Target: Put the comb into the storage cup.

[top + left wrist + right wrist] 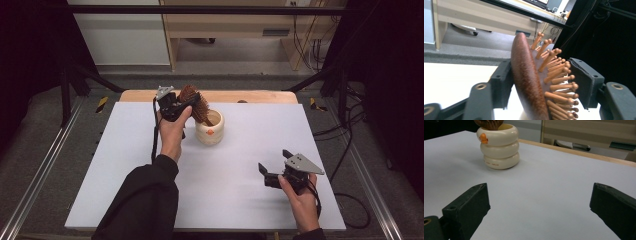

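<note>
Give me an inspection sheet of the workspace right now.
Surface: white board on a wooden table, bare apart from the cup.
Job's things: wooden hairbrush, handle down in the cream ribbed cup.
Clutter: nothing seen.
Grippers: left gripper jaws stand around the brush head, a slight gap at the pads; right gripper open, empty, low over the board.
Cables: black cable trails from the left gripper.
Surroundings: dark frame rails, grey floor, wooden desk behind.
</note>
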Available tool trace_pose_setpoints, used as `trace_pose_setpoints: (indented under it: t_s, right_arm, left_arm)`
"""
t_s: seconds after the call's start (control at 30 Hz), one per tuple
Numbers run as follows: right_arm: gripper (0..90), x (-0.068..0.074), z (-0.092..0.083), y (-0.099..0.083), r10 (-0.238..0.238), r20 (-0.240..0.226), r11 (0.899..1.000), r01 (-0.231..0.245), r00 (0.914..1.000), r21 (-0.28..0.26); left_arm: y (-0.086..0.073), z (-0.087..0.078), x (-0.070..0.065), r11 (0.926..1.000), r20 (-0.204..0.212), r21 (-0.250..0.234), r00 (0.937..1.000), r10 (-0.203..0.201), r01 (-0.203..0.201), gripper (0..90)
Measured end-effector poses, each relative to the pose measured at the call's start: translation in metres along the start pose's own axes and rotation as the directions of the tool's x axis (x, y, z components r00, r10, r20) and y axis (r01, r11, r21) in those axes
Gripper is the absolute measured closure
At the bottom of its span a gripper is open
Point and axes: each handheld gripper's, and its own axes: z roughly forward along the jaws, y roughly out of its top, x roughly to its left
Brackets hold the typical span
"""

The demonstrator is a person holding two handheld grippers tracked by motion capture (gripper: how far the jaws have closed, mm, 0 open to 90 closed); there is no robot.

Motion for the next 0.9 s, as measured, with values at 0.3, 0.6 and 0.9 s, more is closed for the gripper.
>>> trace_pose_setpoints:
  t_s: [0.3,0.6,0.9]
  right_arm:
    - [3.0,-0.0001,0.0,0.0,-0.001,0.001,1.0,0.001,1.0,0.0]
    - [3.0,-0.0001,-0.0001,0.0,-0.001,0.0,1.0,0.001,1.0,0.0]
    - [3.0,0.0,-0.0001,0.0,-0.001,0.0,1.0,0.001,1.0,0.0]
  left_arm:
    - [0.0,0.0,-0.0012,0.9998,-0.003,-0.011,0.9998,0.018,-0.018,30.9]
    - [-0.0004,0.0002,-0.0015,0.9996,-0.007,-0.013,0.9997,0.023,-0.023,30.3]
    - [-0.0006,0.0004,-0.0018,0.9996,-0.005,-0.011,0.9996,0.026,-0.026,29.6]
